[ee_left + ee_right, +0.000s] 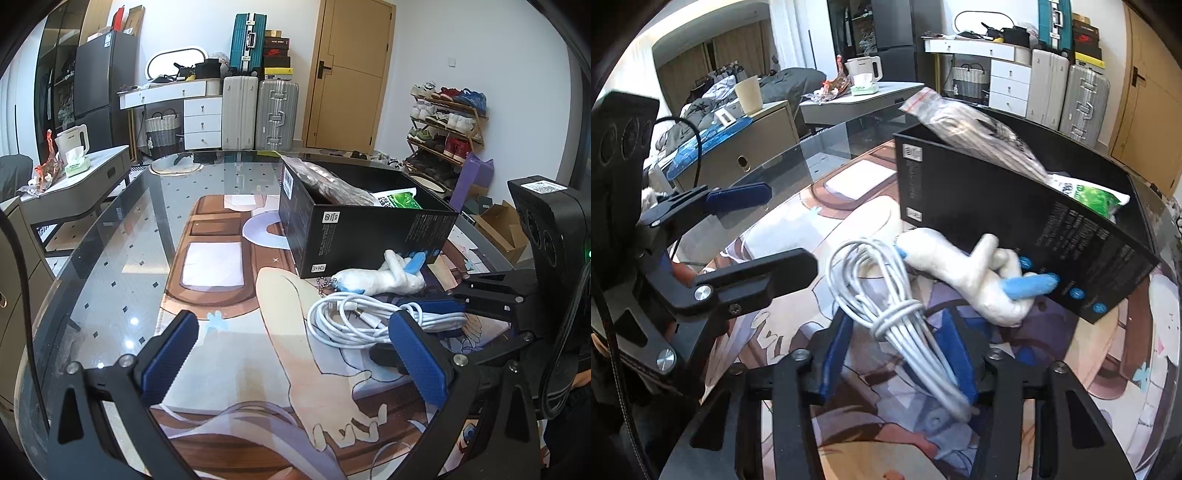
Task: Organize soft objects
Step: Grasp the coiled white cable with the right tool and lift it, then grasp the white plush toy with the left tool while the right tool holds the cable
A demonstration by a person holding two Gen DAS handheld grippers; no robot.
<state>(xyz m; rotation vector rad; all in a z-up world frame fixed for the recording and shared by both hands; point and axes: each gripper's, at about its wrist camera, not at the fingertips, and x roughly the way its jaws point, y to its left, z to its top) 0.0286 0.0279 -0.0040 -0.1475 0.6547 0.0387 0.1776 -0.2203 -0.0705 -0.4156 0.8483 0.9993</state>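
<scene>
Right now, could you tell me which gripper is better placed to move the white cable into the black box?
Right. The right gripper has its jaws around the white cable, close to the black box; the left gripper is open and holds nothing.

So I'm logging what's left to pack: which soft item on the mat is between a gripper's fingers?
The bundled white cable: the right gripper straddles it. The white plush toy lies ungripped against the black box.

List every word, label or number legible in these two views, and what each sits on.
None can be quoted with confidence.
black box: white fine print, stickers and blue round icons, too small to read.
green packet inside the box: characters blurred.
stacked shoeboxes in the background: logo marks, unreadable.
QR sticker on the right gripper's housing: not legible.
</scene>
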